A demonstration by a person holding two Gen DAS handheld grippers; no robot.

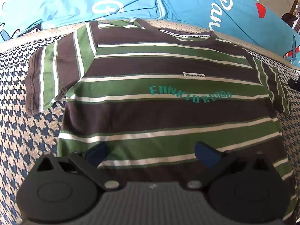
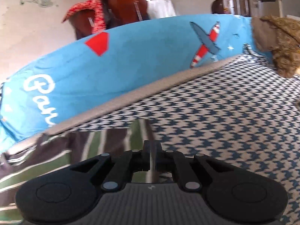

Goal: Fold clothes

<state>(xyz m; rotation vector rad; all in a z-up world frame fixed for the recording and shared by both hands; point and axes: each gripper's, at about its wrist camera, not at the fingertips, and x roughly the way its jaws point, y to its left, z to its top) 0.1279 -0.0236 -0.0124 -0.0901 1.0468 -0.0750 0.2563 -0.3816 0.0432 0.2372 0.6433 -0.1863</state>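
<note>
Over the houndstooth surface (image 1: 22, 131), one striped T-shirt (image 1: 159, 110) is laid flat; the left tool (image 1: 151, 152) is held spread above its hem, the right tool (image 2: 153, 159) pressed together at its sleeve.

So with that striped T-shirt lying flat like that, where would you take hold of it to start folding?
By a thin free edge. The striped T-shirt lies spread flat on the houndstooth cover, so only its borders can be pinched. The left sleeve sticks out sideways: probably slide in low from outside and nip its cuff. The left gripper hangs open over the hem; the right gripper is shut at the other sleeve.
</note>
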